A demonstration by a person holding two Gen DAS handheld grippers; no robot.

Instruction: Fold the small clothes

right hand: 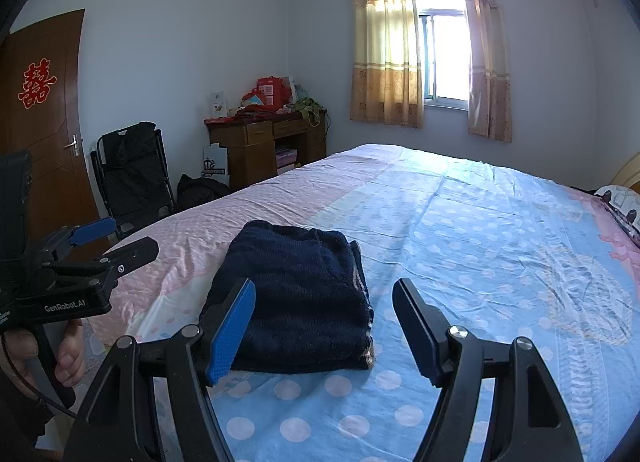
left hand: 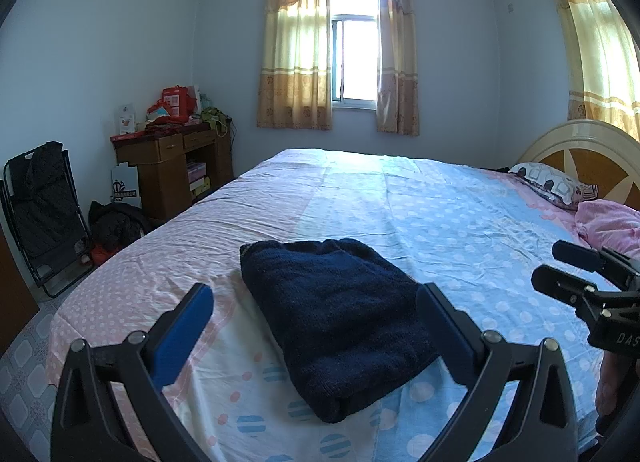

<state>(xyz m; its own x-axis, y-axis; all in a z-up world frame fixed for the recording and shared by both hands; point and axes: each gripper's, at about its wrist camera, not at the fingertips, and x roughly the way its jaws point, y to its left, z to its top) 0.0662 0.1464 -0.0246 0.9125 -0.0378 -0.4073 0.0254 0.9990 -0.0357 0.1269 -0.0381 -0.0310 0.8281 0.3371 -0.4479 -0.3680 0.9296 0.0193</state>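
A dark navy knitted garment lies folded into a compact rectangle on the bed; it also shows in the right wrist view. My left gripper is open and empty, held just above the garment's near end, its fingers on either side. My right gripper is open and empty, above the garment's right edge, not touching it. The right gripper also shows at the right edge of the left wrist view, and the left gripper shows at the left of the right wrist view.
The bed sheet is pink and blue with polka dots. A pillow, a pink cloth and a headboard are at the right. A wooden desk, a black folding chair and a door stand beyond the bed's left side.
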